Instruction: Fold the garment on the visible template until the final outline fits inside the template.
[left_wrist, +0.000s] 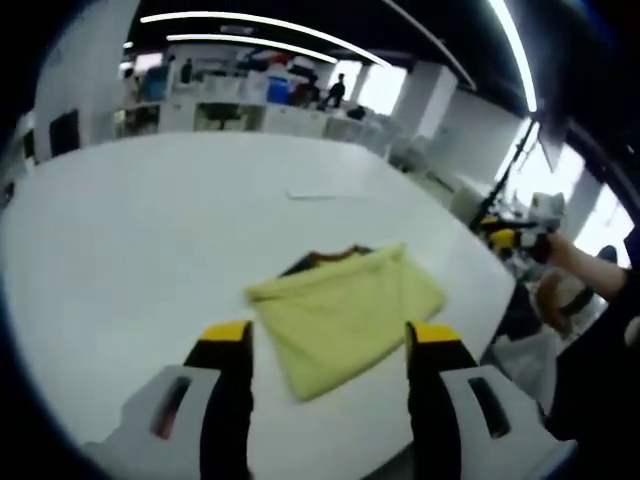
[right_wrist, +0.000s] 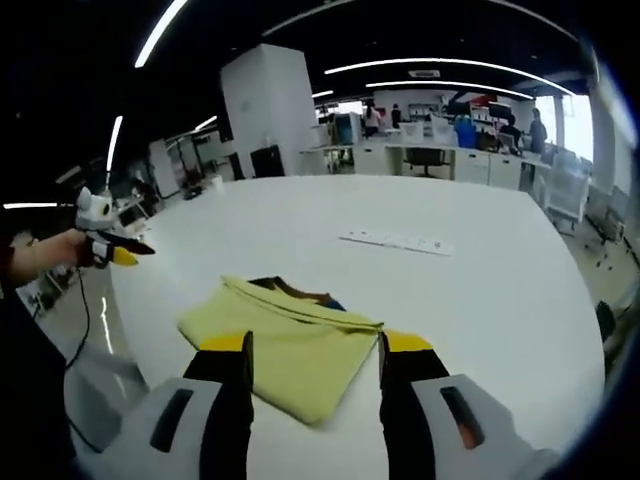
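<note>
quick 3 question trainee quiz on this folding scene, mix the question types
1. True or false: the yellow garment lies folded on the white table.
2. Multiple choice: the left claw is A) shut on the garment, B) open and off it, C) holding the white strip.
3. Fill in: a ____ edge, perhaps the template, peeks out from under the garment's far side.

Key: 1 true; 2 B; 3 dark.

Template mostly hidden under garment; bkgd desks blurred.
</note>
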